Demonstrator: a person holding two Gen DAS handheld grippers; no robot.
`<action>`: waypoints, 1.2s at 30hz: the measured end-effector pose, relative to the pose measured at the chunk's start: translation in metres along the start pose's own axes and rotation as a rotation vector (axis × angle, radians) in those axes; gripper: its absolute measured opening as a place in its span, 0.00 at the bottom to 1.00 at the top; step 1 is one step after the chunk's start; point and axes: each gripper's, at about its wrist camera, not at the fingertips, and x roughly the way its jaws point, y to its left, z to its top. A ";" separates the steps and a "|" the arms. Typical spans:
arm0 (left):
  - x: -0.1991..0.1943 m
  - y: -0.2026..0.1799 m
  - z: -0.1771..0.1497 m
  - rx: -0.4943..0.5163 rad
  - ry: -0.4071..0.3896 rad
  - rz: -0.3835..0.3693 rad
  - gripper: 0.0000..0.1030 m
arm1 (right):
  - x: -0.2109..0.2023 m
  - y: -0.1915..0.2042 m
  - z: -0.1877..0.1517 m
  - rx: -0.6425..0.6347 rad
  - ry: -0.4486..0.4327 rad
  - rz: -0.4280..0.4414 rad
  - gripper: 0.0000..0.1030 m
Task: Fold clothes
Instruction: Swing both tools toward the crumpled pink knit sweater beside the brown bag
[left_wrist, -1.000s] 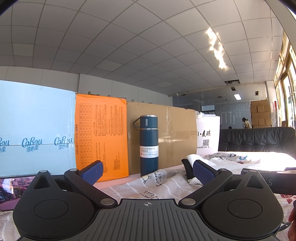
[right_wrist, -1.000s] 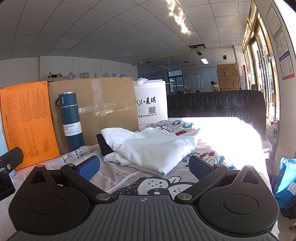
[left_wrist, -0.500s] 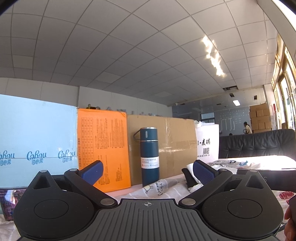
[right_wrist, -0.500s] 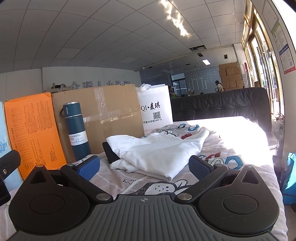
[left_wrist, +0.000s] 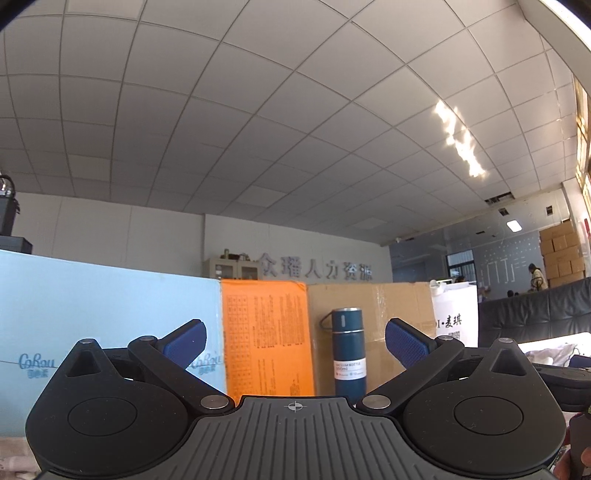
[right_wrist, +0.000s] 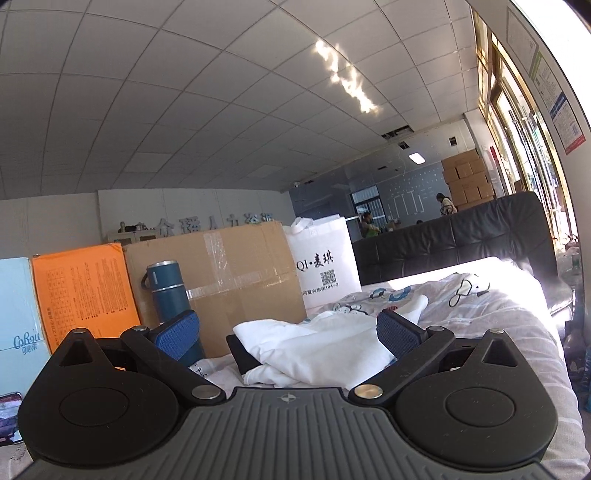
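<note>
A white garment (right_wrist: 317, 350) lies loosely folded on the cartoon-print sheet (right_wrist: 491, 317), partly over a black item (right_wrist: 240, 354). My right gripper (right_wrist: 288, 332) is open and empty, raised just in front of the garment and tilted up. My left gripper (left_wrist: 293, 341) is open and empty, pointing up at the boxes and ceiling; the garment does not show in its view.
A blue vacuum bottle (left_wrist: 349, 354) stands before a cardboard box (right_wrist: 236, 280), with an orange box (left_wrist: 266, 336), a pale blue box (left_wrist: 103, 317) and a white bag (right_wrist: 325, 266) beside it. A black sofa (right_wrist: 461, 236) lies behind. A phone (right_wrist: 9, 417) lies at the left.
Both grippers have tilted upward and lifted, so more ceiling shows. The garment has dropped low in the right view and left the left view. Both stay open.
</note>
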 end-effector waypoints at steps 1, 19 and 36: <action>-0.005 0.002 0.001 -0.001 0.000 0.016 1.00 | -0.004 0.002 0.000 -0.010 -0.021 0.014 1.00; -0.121 0.043 0.033 0.217 -0.085 0.297 1.00 | -0.122 0.037 0.032 0.004 -0.004 0.516 1.00; -0.224 0.146 0.106 0.053 -0.241 0.687 1.00 | -0.224 0.164 0.038 -0.052 0.403 1.229 1.00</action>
